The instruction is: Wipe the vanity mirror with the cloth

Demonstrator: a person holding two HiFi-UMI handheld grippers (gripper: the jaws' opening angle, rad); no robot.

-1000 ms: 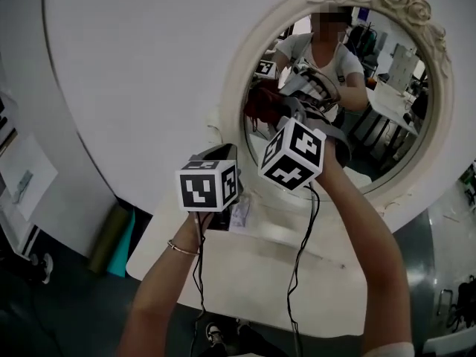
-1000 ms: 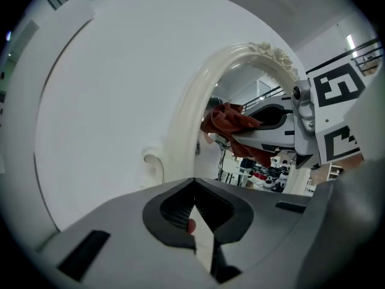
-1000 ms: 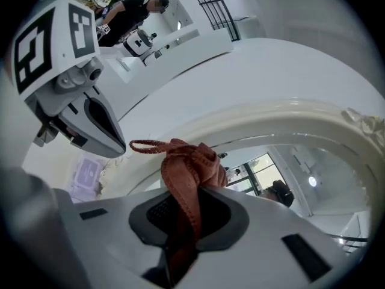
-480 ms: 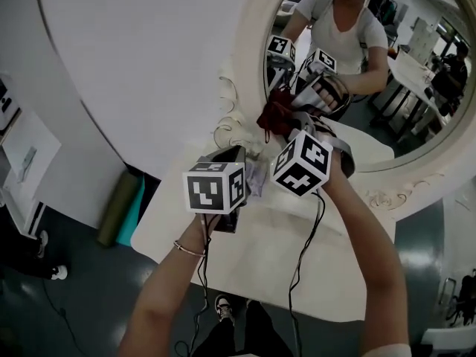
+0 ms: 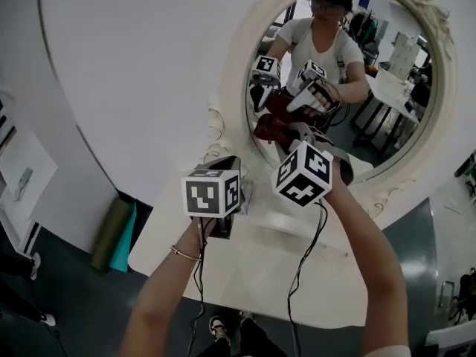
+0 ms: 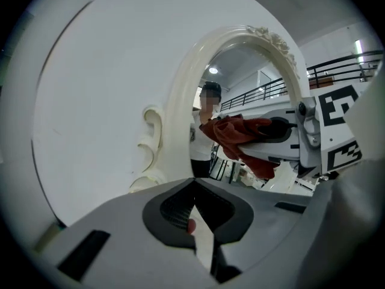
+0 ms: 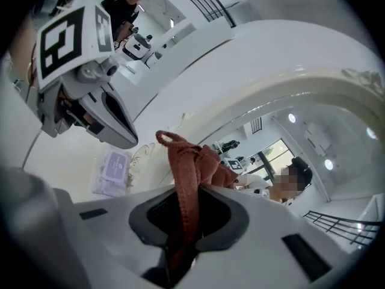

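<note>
Cloth [image 5: 269, 127] sits bunched against the lower left of the vanity mirror's glass [image 5: 387, 117], clamped tight in the fingers of the right gripper [image 7: 187, 209]. Over the last second it has only crept along that edge, so wiping looks barely begun. The carved frame [image 5: 232, 73] lies just left of the cloth. Bare glass opens up and to the right, with room to sweep. The left gripper [image 6: 194, 212] waits near the desk [image 5: 253, 274], fingers closed on nothing, clear of the stroke.

Rust-red cloth [image 7: 183, 173] of nubbly woven fabric, glossy glass mirror [image 5: 387, 125], cream carved frame [image 5: 236, 80], perhaps matt plaster
</note>
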